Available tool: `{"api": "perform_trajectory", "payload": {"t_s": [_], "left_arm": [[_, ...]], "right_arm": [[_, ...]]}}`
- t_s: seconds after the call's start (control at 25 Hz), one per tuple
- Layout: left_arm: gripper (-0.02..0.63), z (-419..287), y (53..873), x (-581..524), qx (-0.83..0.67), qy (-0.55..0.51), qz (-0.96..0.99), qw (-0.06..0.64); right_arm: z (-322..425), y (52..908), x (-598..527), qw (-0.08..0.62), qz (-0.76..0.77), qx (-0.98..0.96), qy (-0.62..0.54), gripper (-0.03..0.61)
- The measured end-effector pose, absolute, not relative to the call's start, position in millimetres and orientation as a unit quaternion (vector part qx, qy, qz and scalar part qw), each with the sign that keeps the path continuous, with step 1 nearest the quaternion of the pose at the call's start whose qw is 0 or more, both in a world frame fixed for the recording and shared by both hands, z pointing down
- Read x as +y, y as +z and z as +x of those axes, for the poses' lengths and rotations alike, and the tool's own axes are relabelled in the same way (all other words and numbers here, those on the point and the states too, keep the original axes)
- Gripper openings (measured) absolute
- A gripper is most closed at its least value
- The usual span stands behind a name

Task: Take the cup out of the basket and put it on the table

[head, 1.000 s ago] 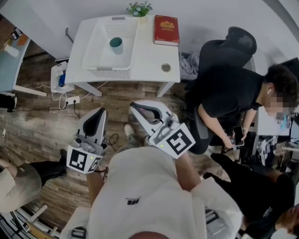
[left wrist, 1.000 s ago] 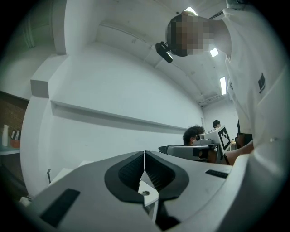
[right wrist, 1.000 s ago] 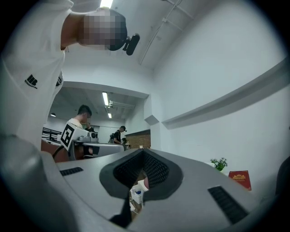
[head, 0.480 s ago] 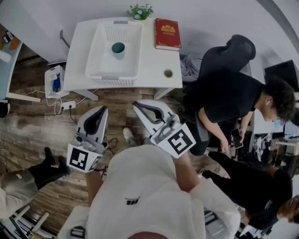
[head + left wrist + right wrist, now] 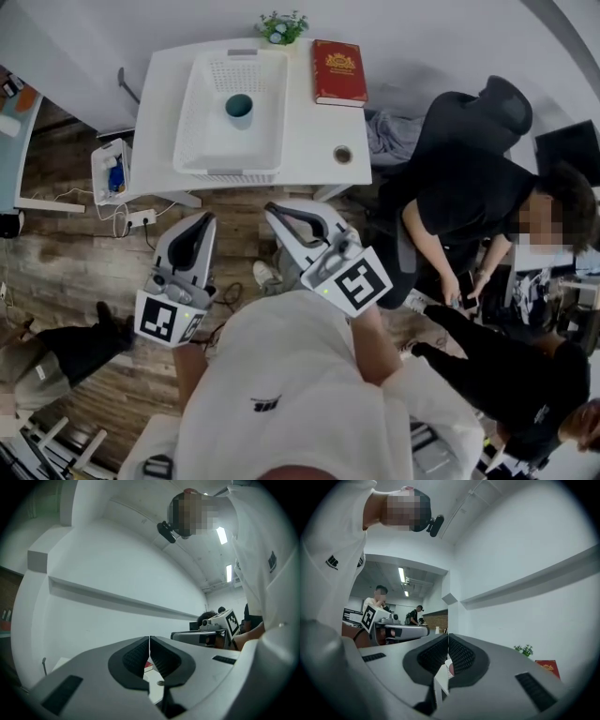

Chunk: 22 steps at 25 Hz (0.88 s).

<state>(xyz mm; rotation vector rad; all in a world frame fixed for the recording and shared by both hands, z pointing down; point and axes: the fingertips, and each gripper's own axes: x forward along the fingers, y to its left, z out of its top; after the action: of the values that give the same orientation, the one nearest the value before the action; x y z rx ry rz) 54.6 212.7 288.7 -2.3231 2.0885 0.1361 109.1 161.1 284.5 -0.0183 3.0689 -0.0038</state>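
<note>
The table (image 5: 319, 141) bears one book (image 5: 338, 73), one basket (image 5: 200, 122), one cup (image 5: 238, 108).

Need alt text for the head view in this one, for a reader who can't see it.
A teal cup stands in a white basket on a white table, a red book alongside. Nearer the camera, the left gripper and right gripper point toward the table, both shut and empty.

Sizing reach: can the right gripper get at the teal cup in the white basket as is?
Likely not yet: the right gripper is shut and short of the white table. The teal cup stands in the white plastic basket with nothing over it.
</note>
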Motion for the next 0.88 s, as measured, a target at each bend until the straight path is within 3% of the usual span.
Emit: {"api": "perform_trajectory", "payload": {"t_s": [0.88], "left_arm": [[0.015, 12.8, 296.1, 120.4, 0.719, 0.022, -0.695, -0.007]], "right_arm": [[59.7, 284.7, 62.6, 0.052, 0.077, 0.996, -0.017, 0.012]]}}
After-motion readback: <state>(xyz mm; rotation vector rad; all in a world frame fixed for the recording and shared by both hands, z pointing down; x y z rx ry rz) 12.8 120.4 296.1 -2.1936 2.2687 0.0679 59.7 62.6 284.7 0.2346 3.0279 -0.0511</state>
